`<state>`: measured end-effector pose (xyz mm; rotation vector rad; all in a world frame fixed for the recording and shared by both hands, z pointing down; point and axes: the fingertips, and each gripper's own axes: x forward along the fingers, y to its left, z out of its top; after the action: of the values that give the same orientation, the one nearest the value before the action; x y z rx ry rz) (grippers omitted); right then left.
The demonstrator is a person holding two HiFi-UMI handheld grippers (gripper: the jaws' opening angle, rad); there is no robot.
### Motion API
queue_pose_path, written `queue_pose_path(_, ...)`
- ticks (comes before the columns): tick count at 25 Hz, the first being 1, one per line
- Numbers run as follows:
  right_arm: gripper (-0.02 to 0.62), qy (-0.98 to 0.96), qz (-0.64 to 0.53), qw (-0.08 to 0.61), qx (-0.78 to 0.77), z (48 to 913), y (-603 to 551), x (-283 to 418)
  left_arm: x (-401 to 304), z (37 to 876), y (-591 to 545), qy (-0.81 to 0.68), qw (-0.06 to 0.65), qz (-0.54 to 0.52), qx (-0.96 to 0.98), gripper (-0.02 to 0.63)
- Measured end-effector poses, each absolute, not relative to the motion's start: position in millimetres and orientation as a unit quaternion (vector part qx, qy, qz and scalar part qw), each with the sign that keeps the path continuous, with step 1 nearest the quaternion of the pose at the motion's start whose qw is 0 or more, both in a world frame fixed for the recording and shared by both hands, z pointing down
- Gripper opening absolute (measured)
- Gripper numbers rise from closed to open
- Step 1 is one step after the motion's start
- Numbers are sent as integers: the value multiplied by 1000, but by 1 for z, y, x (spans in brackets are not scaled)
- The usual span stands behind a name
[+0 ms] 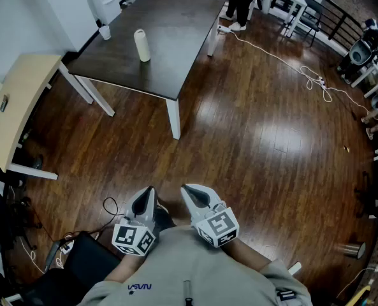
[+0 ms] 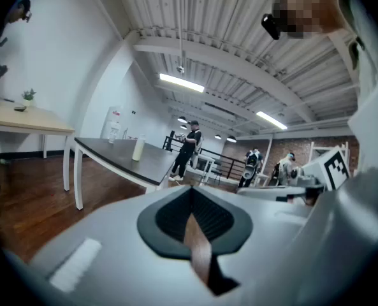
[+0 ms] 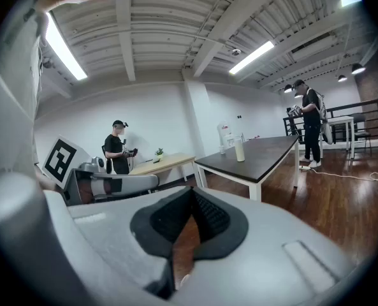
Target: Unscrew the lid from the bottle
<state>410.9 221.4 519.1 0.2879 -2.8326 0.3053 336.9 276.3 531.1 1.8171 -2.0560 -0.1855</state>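
Note:
A cream-white bottle (image 1: 142,45) stands upright on the dark table (image 1: 169,37) far ahead of me; it also shows small in the left gripper view as the bottle (image 2: 138,150) and in the right gripper view as the bottle (image 3: 239,150). Both grippers are held close to my chest, well short of the table. My left gripper (image 1: 150,194) is shut with nothing in it. My right gripper (image 1: 187,192) is shut and empty too. In each gripper view the dark pads meet at the tip.
A small white cup (image 1: 104,32) sits at the dark table's far left corner. A light wooden desk (image 1: 13,110) stands to the left. A white cable (image 1: 290,62) runs over the wooden floor. A person (image 1: 239,2) stands beyond the table. Black gear lies by my feet.

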Motion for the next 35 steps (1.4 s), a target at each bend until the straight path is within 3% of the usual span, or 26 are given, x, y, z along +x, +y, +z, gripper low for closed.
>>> queue_pose_path(22, -2, -989, 33, 121, 77, 479, 211, 204, 126, 487, 279, -769, 120, -110, 618, 3)
queue_pose_path(35, -2, -990, 35, 136, 15, 487, 211, 119, 62, 494, 291, -805, 129, -112, 568, 3)
